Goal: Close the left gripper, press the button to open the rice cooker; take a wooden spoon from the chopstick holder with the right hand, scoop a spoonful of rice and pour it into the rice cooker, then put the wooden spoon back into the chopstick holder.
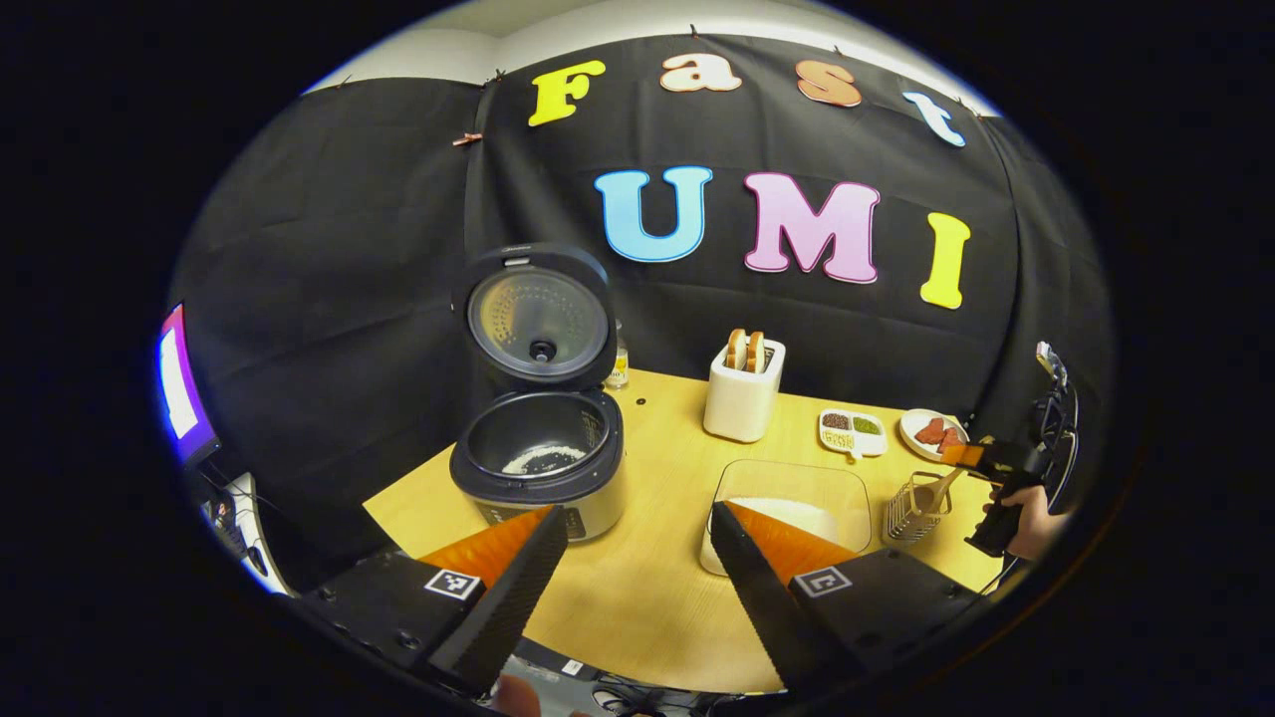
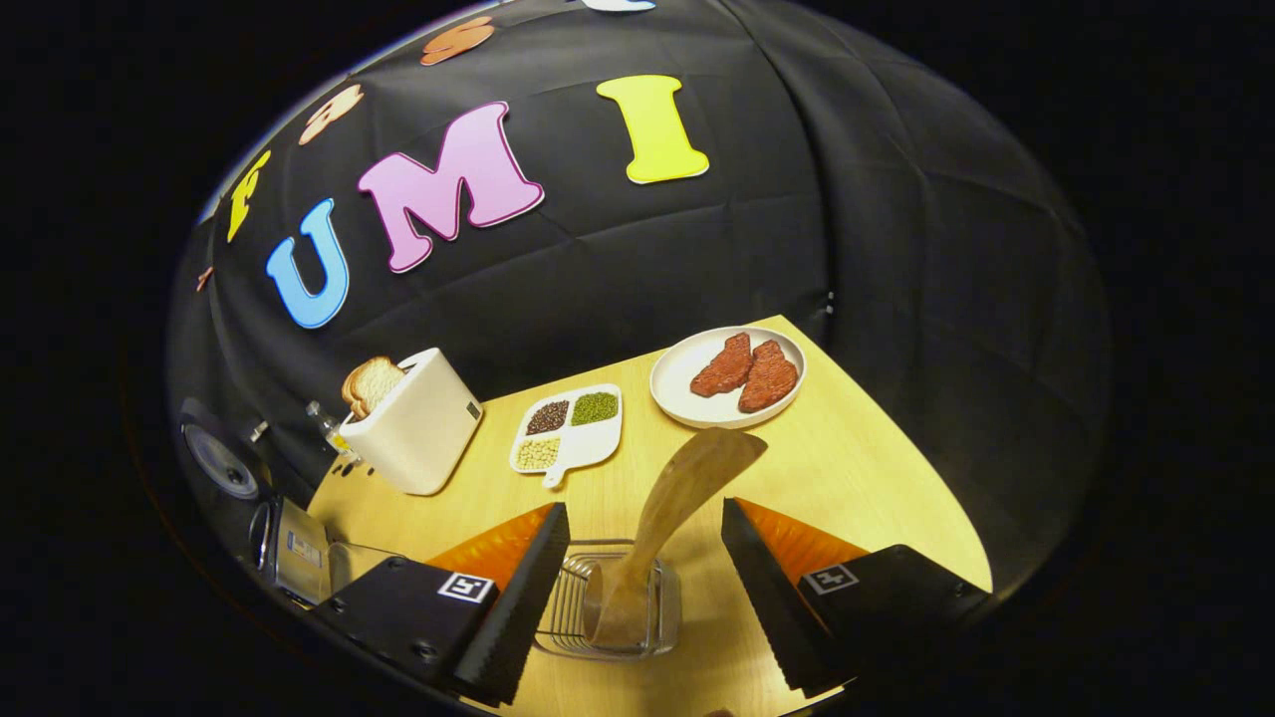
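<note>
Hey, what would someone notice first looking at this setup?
Probably the rice cooker, lid up at the table's left end with some rice inside. Next, the wooden spoon standing in the wire chopstick holder, between the right tongs' open fingers.

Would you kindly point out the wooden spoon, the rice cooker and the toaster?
wooden spoon (image 2: 697, 473), right gripper view, on its bowl.
rice cooker (image 1: 543, 483), left gripper view, on its front rim.
toaster (image 1: 742, 403), left gripper view, on its front face.

A light wooden table (image 1: 657, 588) carries, ahead of the left gripper (image 1: 637, 568), an open rice cooker (image 1: 543, 448), toaster (image 1: 744, 393), clear rice container (image 1: 787, 498), divided dish (image 1: 853, 431), plate (image 1: 921, 426) and wire chopstick holder (image 1: 916, 508).
</note>
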`<state>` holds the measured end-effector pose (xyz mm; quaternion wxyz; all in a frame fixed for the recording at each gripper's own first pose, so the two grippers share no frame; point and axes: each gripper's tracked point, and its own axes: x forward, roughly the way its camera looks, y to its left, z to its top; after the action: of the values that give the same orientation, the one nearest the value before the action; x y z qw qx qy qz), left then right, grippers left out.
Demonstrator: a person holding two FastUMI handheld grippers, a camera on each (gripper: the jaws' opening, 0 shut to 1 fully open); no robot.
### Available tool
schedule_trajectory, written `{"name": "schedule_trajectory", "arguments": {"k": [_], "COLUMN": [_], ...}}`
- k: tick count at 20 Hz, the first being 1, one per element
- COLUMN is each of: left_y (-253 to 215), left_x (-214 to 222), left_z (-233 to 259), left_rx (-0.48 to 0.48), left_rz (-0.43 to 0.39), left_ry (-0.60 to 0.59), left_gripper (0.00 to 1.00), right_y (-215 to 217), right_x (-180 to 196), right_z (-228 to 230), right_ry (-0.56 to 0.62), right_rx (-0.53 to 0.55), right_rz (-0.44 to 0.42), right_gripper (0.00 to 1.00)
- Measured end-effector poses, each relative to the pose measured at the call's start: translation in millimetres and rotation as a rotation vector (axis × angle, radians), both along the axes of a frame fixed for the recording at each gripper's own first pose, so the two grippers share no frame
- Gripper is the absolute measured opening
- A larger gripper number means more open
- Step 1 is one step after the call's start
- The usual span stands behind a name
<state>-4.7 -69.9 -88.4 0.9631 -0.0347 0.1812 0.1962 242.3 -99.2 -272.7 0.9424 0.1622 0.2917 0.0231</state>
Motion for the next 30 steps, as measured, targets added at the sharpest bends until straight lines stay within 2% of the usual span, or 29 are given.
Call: {"name": "schedule_trajectory", "arguments": {"k": [1, 2, 3, 5, 6, 7, 8, 9, 10, 12, 15, 22, 25, 30], "left_y": [-5, -8, -12, -17, -19, -20, -20, -19, -18, -16, -6, 36, 56, 87], "left_x": [-1, -1, 0, 2, 3, 4, 4, 4, 4, 3, 0, -5, -7, -5], "left_z": [-3, -5, -8, -11, -12, -14, -14, -17, -18, -23, -26, -28, -34, -45], "left_rx": [-0.001, 0.0, 0.001, 0.0, 0.001, 0.002, 0.002, -0.001, -0.006, -0.027, -0.037, -0.069, -0.05, -0.082], "left_rz": [-0.003, -0.006, -0.011, -0.026, -0.034, -0.041, -0.047, -0.053, -0.057, -0.064, -0.077, -0.129, -0.174, -0.215], "left_ry": [0.004, 0.009, 0.013, 0.016, 0.015, 0.013, 0.012, 0.011, 0.009, 0.005, -0.005, -0.049, -0.054, -0.058], "left_gripper": [0.98, 0.98, 0.98, 0.98, 0.98, 0.98, 0.98, 0.97, 0.97, 0.97, 0.97, 0.97, 0.98, 0.96], "right_y": [1, 2, 2, -2, -2, -4, -4, -3, -3, 2, 9, 33, 55, 109], "right_x": [4, 8, 12, 16, 18, 16, 16, 9, 20, 12, 11, -15, -31, -52], "right_z": [-4, -8, -9, -10, -12, -13, -13, -9, -19, -4, 17, 106, 136, 168], "right_ry": [0.008, 0.018, 0.022, 0.026, 0.035, 0.039, 0.044, 0.051, 0.057, 0.043, -0.017, -0.183, -0.231, -0.297], "right_rx": [0.018, 0.035, 0.053, 0.071, 0.076, 0.074, 0.074, 0.081, 0.083, 0.084, 0.028, -0.04, -0.052, -0.055], "right_rz": [-0.007, -0.018, -0.03, -0.06, -0.07, -0.081, -0.079, -0.082, -0.086, -0.076, -0.06, -0.054, -0.038, 0.03], "right_gripper": [0.95, 0.9, 0.73, 0.63, 0.46, 0.23, 0.25, 0.23, 0.21, 0.18, 0.14, 0.12, 0.12, 0.12]}}
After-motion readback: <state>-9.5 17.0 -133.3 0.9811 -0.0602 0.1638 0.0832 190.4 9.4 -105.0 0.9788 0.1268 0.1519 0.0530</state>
